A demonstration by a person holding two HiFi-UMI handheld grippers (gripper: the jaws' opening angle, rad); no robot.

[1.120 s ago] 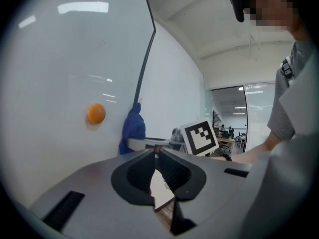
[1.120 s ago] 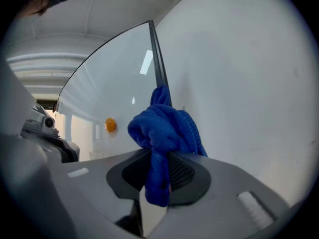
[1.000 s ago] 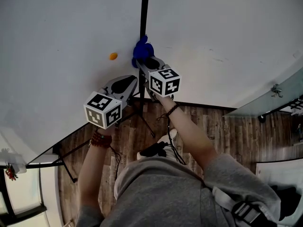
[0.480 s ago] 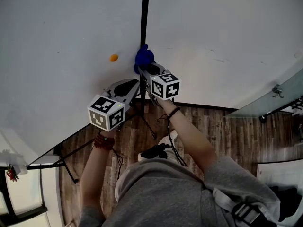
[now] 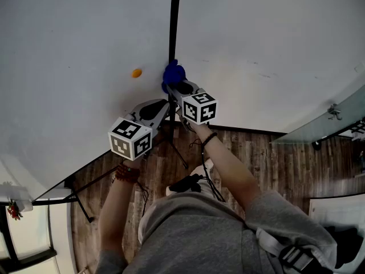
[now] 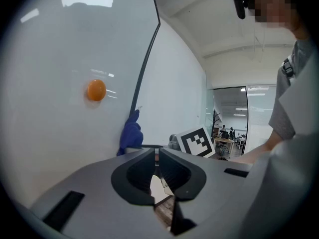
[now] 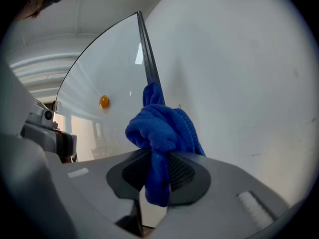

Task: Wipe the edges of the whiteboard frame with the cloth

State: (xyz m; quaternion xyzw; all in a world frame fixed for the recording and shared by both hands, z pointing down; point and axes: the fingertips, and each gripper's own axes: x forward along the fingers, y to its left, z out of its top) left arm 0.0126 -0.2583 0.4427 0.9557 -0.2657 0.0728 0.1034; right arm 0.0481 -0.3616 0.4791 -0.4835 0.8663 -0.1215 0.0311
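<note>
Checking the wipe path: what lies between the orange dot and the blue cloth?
Only bare whiteboard, in the head view, separates the orange dot from the blue cloth clamped in the right gripper.

Orange magnet (image 5: 137,72) above a plank floor (image 5: 274,158)
The small round magnet sits alone on a white surface; a glass panel (image 5: 319,124) stands at the right.

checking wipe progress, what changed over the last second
The right gripper, shut on the blue cloth, slid the cloth a little down the black frame edge toward the person, from just above the orange magnet to level with it. The left gripper drifted slightly rightward. The magnet stayed put and the cloth stayed clamped.
</note>
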